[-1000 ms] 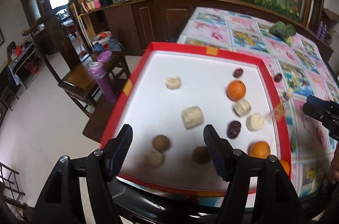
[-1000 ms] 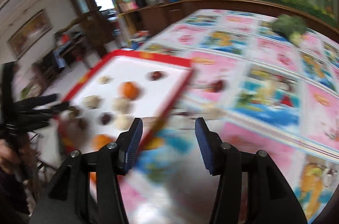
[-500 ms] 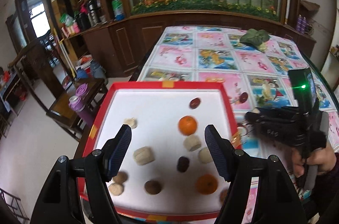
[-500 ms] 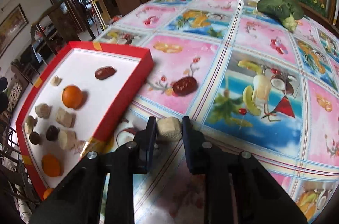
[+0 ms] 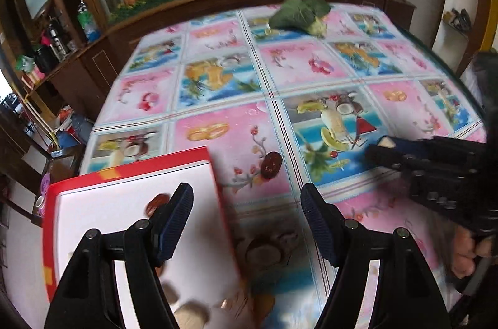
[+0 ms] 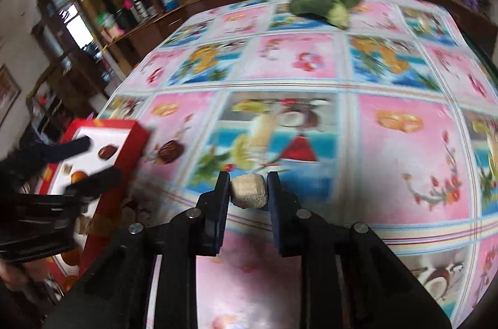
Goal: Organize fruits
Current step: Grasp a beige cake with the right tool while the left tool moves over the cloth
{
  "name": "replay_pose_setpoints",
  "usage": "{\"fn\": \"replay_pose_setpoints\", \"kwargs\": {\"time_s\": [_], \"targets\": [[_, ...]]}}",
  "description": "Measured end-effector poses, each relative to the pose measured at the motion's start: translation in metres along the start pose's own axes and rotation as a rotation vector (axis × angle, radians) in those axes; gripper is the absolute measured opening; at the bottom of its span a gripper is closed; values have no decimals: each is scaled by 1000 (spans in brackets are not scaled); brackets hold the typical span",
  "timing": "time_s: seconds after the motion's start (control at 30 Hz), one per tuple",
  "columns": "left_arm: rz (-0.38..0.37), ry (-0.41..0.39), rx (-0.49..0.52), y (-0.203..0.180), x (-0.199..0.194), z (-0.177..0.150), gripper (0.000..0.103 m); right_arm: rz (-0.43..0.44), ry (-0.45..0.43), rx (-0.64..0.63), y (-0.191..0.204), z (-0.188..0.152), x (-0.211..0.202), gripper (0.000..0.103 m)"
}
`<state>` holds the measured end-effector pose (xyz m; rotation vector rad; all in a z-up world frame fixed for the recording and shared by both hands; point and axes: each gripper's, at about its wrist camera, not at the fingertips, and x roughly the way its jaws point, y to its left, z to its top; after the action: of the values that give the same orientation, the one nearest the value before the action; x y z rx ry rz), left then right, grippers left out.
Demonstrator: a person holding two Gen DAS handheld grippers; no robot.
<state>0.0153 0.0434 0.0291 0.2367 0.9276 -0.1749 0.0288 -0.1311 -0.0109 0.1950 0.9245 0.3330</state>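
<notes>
**Right gripper pinches a pale fruit chunk above the table; left gripper hangs open over the tray corner**

The right gripper (image 6: pixel 249 189) is pressed in on a pale, rough fruit chunk (image 6: pixel 249 191), which sits right at the fingertips, one finger against each side. The chunk is stubby, its slightly longer axis running across the gap from finger to finger; the frames are too soft to tell which end is which. In the left wrist view only a sliver of the chunk (image 5: pixel 387 141) shows at the tip of the right gripper (image 5: pixel 381 150), which reaches in level from the right with part of a hand (image 5: pixel 467 251) wrapped round its handle.

Ahead and to the left of the right gripper a dark brown date (image 6: pixel 169 151) lies on the fruit-patterned tablecloth (image 6: pixel 404 173), just beside the near corner of the red tray (image 6: pixel 130 155). From the left gripper (image 5: pixel 246 209) the same date (image 5: pixel 271 164) lies straight ahead of the gap between the fingers, apart from them.

The left gripper's fingers are spread wide and empty, its left finger over the white floor of the tray (image 5: pixel 218 173) and its right finger over the cloth. Another date (image 5: pixel 157 202) rests in the tray, touching nothing, just by the left fingertip. More fruit at the tray's near end is blurred. A leafy green vegetable (image 5: pixel 298 15) lies far ahead at the table's back edge.
</notes>
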Motion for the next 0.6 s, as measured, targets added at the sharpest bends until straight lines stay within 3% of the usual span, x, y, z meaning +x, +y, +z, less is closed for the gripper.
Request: {"fn": "replay_pose_setpoints", "kwargs": {"time_s": [0.1,0.23,0.3,0.47,0.53,0.6], "targets": [[-24,26,-11,-2,21,9,71,-18,18,30,-9,1,2,26],[-9,34,16,-10,32,14,62,8,48,50,-9,1,6,26],[-50,53,22,-14,36,16,55,16,46,53,-9,1,5,26],[-37,75,56,-21,48,20,51,18,28,57,-10,1,1,26],[-40,98,60,-22,54,19,40,15,25,52,-9,2,0,26],[-42,96,60,-22,56,19,38,17,22,55,-9,2,0,26]]}}
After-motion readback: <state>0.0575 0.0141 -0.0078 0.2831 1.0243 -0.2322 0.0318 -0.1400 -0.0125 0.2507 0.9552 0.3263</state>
